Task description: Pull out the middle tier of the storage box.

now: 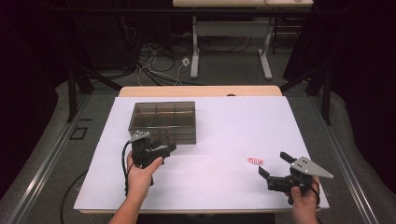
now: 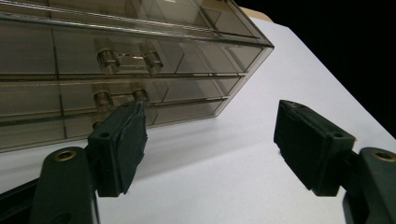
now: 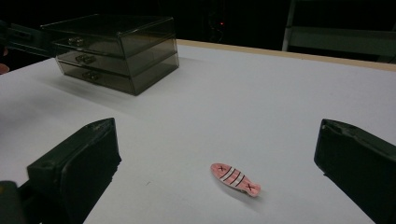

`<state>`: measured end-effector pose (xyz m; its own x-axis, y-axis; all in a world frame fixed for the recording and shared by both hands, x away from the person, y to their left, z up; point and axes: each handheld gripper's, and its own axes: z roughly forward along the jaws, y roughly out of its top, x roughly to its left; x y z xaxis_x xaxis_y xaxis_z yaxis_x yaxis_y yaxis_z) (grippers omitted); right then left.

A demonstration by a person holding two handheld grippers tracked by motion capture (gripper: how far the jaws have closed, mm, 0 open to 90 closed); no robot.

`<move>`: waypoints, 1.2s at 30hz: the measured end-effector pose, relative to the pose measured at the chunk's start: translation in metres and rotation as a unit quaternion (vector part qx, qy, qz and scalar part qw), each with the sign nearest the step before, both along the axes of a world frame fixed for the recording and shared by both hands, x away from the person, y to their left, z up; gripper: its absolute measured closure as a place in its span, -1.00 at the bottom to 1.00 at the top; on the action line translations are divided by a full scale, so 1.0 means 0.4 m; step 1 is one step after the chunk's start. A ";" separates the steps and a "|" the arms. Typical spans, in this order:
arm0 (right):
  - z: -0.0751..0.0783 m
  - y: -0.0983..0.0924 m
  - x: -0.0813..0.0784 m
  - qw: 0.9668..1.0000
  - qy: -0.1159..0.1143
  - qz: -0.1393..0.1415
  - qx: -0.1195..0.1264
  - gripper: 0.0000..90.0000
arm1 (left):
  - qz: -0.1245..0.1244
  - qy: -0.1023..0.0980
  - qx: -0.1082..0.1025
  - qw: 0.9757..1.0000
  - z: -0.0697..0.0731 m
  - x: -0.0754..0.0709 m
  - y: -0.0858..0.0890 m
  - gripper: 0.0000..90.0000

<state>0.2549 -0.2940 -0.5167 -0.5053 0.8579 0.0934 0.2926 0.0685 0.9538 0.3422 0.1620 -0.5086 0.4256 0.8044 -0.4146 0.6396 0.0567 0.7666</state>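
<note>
White table [image 1: 219, 130] in a dark room. Smoky drawer box [image 1: 163, 122] shut; left gripper [image 1: 161, 150] just before its handles, jaws apart, gripping nothing. Pink fish clip [image 1: 255, 161] lies well right of the box, untouched, right gripper [image 1: 275, 168] wide open beside it. Drawer opening and stowing likely remain.

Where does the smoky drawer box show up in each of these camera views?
High view: the drawer box sits left of centre on the white table, just beyond the left tongs.
Left gripper view: it covers the upper left, drawer handles facing the camera.
Right gripper view: it stands upper left, far across the table.
Shared landmark: the white table.
</note>
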 end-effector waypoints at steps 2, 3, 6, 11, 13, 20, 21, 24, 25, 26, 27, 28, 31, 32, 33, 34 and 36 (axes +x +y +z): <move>0.000 0.000 0.000 1.000 0.001 0.000 0.000 -1.00 | -0.003 0.003 0.003 1.000 -0.001 0.003 0.001 -0.39; 0.000 -0.001 -0.001 1.000 0.002 0.001 0.000 -1.00 | -0.002 0.002 0.004 1.000 -0.002 0.004 0.000 -0.35; -0.001 -0.002 0.000 1.000 0.001 -0.002 -0.003 -1.00 | -0.006 0.009 0.004 1.000 -0.003 0.008 -0.002 -0.28; -0.001 -0.002 0.001 1.000 0.001 -0.001 -0.002 -1.00 | -0.013 0.016 0.000 1.000 -0.003 0.013 -0.003 -0.22; -0.002 -0.002 0.001 1.000 0.002 -0.001 -0.001 -1.00 | -0.010 0.029 -0.011 0.999 -0.003 0.015 -0.007 -0.22; -0.002 -0.002 0.002 1.000 0.006 0.004 0.003 -1.00 | 0.006 0.071 -0.044 0.996 -0.011 0.023 0.002 -0.08; -0.002 -0.003 0.002 1.000 0.007 0.002 0.000 -1.00 | 0.009 0.072 -0.044 0.996 -0.012 0.024 0.005 -0.07; -0.003 -0.003 0.003 1.000 0.002 0.000 0.001 -1.00 | 0.022 0.078 -0.051 0.995 -0.013 0.025 0.011 -0.03; -0.004 -0.003 0.004 1.000 0.000 0.001 0.000 -1.00 | 0.032 0.081 -0.059 0.994 -0.014 0.026 0.014 -0.03; -0.004 -0.003 0.004 1.000 0.001 0.002 0.000 -1.00 | 0.037 0.083 -0.059 0.994 -0.015 0.027 0.019 -0.01; -0.004 -0.003 0.004 1.000 0.001 0.002 0.000 -1.00 | 0.051 0.086 -0.070 0.993 -0.018 0.029 0.026 -0.01; -0.004 -0.003 0.004 1.000 0.001 0.002 0.000 -1.00 | 0.051 0.086 -0.070 0.993 -0.018 0.029 0.026 0.00; -0.004 -0.003 0.004 1.000 0.002 0.002 0.001 -1.00 | 0.065 0.096 -0.085 0.990 -0.024 0.032 0.035 0.01; -0.004 -0.003 0.004 1.000 0.002 0.002 0.001 -1.00 | 0.070 0.098 -0.098 0.988 -0.026 0.034 0.036 0.01; -0.005 -0.003 0.005 1.000 0.002 0.002 -0.002 -1.00 | 0.076 0.100 -0.104 0.987 -0.029 0.036 0.039 0.02; -0.005 -0.003 0.005 1.000 0.002 0.002 -0.002 -1.00 | 0.077 0.101 -0.107 0.986 -0.031 0.037 0.040 0.02; -0.005 -0.003 0.005 1.000 0.001 0.003 -0.001 -1.00 | 0.090 0.106 -0.121 0.983 -0.034 0.040 0.038 0.02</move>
<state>0.2570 -0.2952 -0.5188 -0.5095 0.8554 0.0933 0.2945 0.0715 0.9530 0.3581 0.1770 -0.5223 0.1687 0.7260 -0.6667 0.7470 0.3471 0.5670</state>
